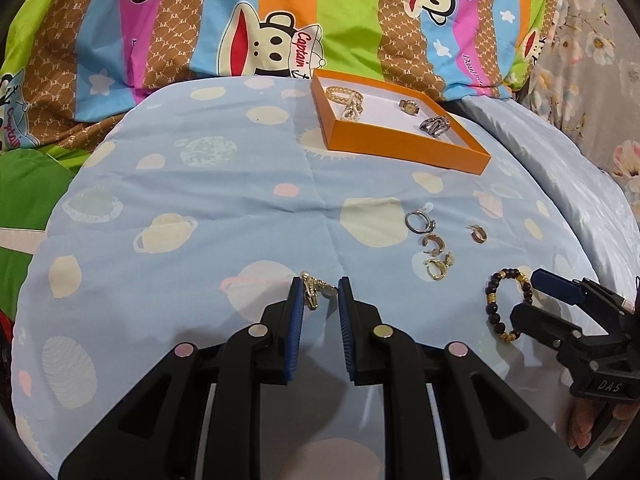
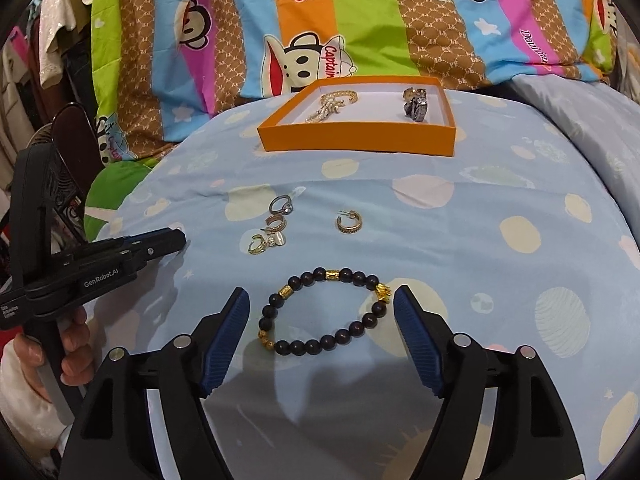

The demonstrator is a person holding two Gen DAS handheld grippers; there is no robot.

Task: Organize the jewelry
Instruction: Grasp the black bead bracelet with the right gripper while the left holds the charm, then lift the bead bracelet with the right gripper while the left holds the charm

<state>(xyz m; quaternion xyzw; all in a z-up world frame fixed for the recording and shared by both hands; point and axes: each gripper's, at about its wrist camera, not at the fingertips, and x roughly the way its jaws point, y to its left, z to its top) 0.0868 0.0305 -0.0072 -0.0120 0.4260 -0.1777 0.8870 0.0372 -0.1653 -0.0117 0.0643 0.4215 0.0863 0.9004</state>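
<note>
An orange box (image 1: 404,150) (image 2: 356,140) sits at the back of the blue bedspread and holds gold chains (image 1: 344,100), a watch (image 1: 409,107) and a silver piece (image 1: 435,125). My left gripper (image 1: 320,292) is open around a small gold earring (image 1: 314,290) that touches its left pad. My right gripper (image 2: 320,300) is open and wide around a black and gold bead bracelet (image 2: 324,310) (image 1: 506,304) lying on the bedspread. A silver ring (image 1: 418,222) (image 2: 282,205) and several gold earrings (image 1: 438,266) (image 2: 348,222) lie loose between grippers and box.
A colourful monkey-print quilt (image 1: 280,32) rises behind the box. The bedspread (image 1: 200,200) slopes off at left and right. A floral cloth (image 1: 600,60) lies at the far right. Clothes (image 2: 48,40) hang at the far left in the right wrist view.
</note>
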